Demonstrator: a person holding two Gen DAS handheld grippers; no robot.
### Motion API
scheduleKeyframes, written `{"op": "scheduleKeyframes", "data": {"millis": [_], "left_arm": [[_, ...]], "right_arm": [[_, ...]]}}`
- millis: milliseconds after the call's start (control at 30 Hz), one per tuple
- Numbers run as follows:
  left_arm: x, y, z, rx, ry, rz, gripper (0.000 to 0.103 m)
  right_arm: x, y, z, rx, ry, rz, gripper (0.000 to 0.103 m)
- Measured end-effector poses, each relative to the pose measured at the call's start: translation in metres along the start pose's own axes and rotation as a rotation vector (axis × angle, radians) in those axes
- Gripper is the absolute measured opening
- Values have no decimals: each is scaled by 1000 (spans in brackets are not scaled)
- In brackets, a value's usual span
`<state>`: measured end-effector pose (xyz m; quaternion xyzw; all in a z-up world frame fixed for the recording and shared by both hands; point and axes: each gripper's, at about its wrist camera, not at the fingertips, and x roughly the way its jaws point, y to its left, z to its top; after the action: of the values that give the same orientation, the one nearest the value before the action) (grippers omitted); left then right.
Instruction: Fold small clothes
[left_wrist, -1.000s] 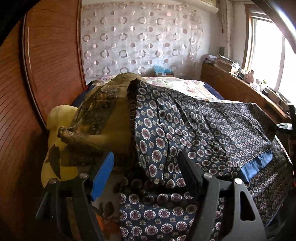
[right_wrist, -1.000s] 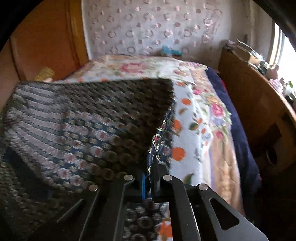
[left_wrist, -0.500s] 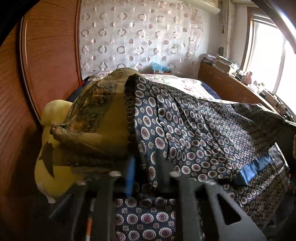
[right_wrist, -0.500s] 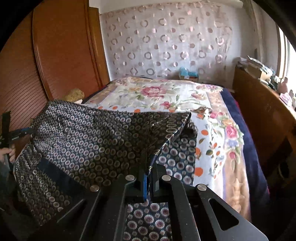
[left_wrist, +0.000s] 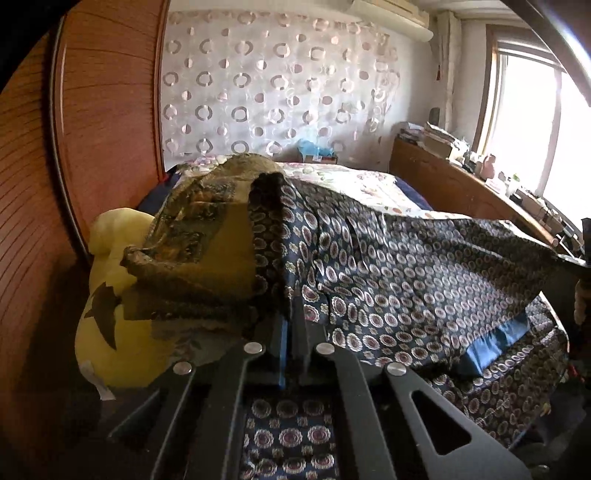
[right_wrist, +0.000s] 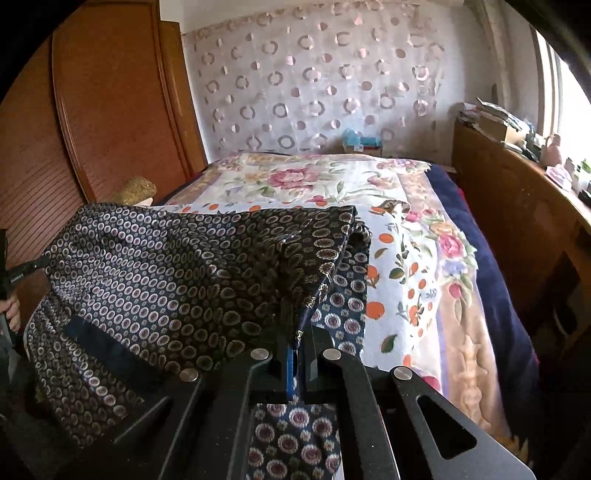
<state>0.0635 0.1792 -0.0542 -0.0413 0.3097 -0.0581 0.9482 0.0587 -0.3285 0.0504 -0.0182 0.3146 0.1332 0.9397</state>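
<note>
- Left gripper (left_wrist: 291, 332) clenched on one corner of the cloth (left_wrist: 406, 266); right gripper (right_wrist: 297, 332) clamped on the other corner.
- Cloth hangs stretched btwn the two, above the bed (right_wrist: 424, 258), lower part sagging onto more of the same fabric below.
- Step, by my read: carry the held edge over to make the fold.
- To do it well: keep both grips tight, equal tension, both corners level so the edge stays straight; lower both together, no twist.
- Long axis runs gripper to gripper, across the bed's width; held edge on top, blue band (left_wrist: 495, 339) lower down.
- Risk: thin slippery-looking fabric could slide out; olive cloth (left_wrist: 207, 236) and yellow toy (left_wrist: 110, 332) just beside left grip, may snag.
</note>
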Motion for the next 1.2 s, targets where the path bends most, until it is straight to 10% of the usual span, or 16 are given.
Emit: {"op": "scheduleKeyframes", "data": {"millis": [1000,1200], "left_arm": [[-39,29,-55,-46,54,46,2],[-37,28,-56,-41,66,49,2]], "right_arm": [[-39,16,-41,-10,120,-32,1],[-35,20,-25,-39,106,-144,25]]}}
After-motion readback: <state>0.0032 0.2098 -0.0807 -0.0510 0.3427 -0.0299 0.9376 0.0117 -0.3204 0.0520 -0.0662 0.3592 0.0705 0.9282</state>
